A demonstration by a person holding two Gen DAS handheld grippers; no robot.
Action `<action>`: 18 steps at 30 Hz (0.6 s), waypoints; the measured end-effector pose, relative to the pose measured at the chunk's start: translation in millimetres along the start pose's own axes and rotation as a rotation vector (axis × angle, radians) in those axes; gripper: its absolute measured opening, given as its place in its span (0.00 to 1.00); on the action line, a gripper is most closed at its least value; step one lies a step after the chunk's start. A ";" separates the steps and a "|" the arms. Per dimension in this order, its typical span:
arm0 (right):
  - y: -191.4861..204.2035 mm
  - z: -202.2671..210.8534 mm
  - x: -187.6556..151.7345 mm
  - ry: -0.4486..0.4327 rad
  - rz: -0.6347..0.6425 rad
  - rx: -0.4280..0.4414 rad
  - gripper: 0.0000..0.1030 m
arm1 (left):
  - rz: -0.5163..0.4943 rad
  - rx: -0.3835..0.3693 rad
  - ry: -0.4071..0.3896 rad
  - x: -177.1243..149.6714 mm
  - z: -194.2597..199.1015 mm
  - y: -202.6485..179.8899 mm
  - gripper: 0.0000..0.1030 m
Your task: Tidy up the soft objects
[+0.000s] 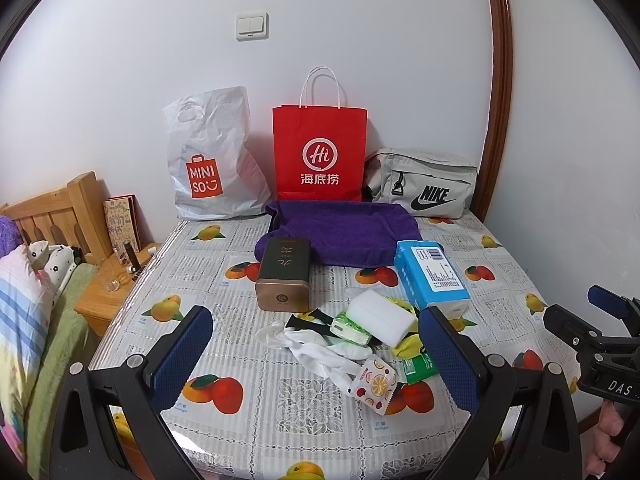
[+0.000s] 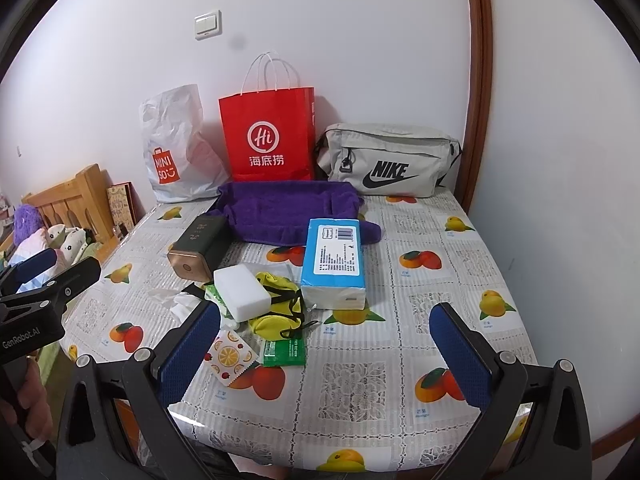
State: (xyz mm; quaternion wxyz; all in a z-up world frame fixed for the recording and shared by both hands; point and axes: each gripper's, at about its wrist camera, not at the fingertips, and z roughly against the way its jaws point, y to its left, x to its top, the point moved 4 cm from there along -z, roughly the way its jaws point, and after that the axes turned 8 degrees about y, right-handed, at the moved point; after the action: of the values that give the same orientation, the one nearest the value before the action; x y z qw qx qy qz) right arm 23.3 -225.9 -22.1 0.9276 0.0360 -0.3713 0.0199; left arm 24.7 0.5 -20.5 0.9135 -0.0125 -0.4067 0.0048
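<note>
Both tools (image 1: 320, 344) (image 2: 326, 346) agape above clutter (image 1: 360, 332).

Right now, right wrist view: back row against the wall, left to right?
White Miniso plastic bag → red paper bag → grey Nike pouch. The purple towel lies in front of them, spanning the middle, so it has no slot in the row.

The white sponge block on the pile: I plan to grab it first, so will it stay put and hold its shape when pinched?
The white sponge block looks like foam, so probably light and squashy. It rests tilted on the yellow pouch, so a push may slide it off.
</note>
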 end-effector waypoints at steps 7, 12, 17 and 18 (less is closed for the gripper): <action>-0.6 -0.5 -1.5 0.001 -0.001 0.000 1.00 | 0.001 0.003 0.001 2.7 1.7 2.8 1.00; -0.4 -1.6 -1.0 0.004 0.002 0.001 1.00 | -0.001 0.003 0.000 2.2 1.8 3.0 1.00; -0.8 -3.1 -1.0 0.008 0.000 0.000 1.00 | 0.001 0.003 -0.002 1.5 1.6 2.2 1.00; -0.9 -3.5 -1.1 0.009 0.000 0.001 1.00 | 0.001 0.003 -0.003 1.5 1.6 2.0 1.00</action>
State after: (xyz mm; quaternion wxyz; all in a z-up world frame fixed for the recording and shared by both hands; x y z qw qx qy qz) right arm 25.0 -226.5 -25.4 0.9292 0.0366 -0.3673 0.0201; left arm 24.6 2.6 -18.4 0.9129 -0.0113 -0.4080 0.0059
